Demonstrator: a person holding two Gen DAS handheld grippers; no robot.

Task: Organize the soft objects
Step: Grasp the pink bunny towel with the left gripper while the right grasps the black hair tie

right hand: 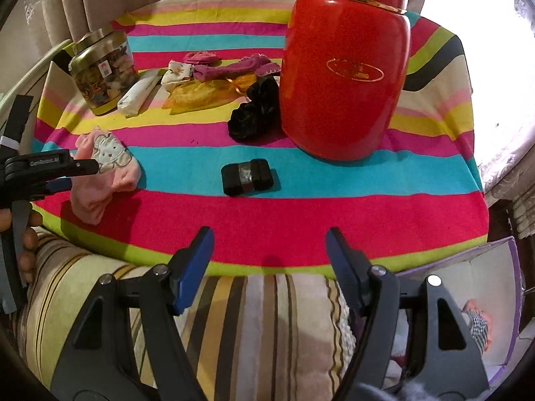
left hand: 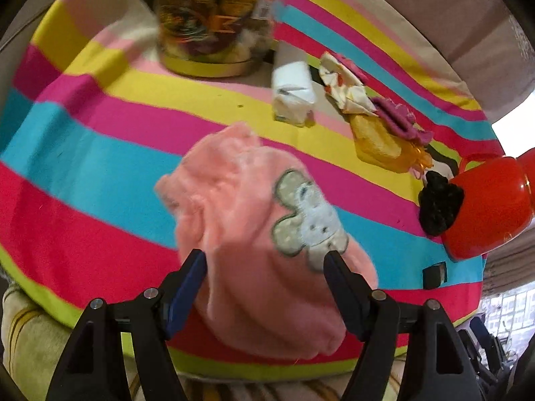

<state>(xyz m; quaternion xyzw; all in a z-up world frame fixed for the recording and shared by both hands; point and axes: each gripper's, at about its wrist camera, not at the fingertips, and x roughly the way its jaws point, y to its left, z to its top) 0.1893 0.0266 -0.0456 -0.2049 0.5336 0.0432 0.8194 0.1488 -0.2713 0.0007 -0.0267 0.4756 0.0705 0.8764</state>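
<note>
A pink fuzzy sock [left hand: 240, 200] with a grey-and-white animal patch lies on the striped tablecloth [left hand: 100, 153] near its front left edge. My left gripper [left hand: 265, 260] is open right over it; the sock spans the gap between the blue pads and neither pad presses on it. In the right wrist view the same sock [right hand: 90, 200] shows under the left gripper [right hand: 67, 170], which a hand holds. My right gripper [right hand: 269, 244] stands open above the table's front edge with nothing between its fingers.
A tall red jar [right hand: 344, 67] stands right of centre, a black fuzzy item [right hand: 255, 113] against it. A small black box [right hand: 247, 177] lies mid-table. Behind are a glass jar [right hand: 103, 73], white pack [right hand: 138, 95], yellow mesh bag [right hand: 200, 95], magenta socks [right hand: 234, 67]. A purple-rimmed box [right hand: 485, 284] sits lower right.
</note>
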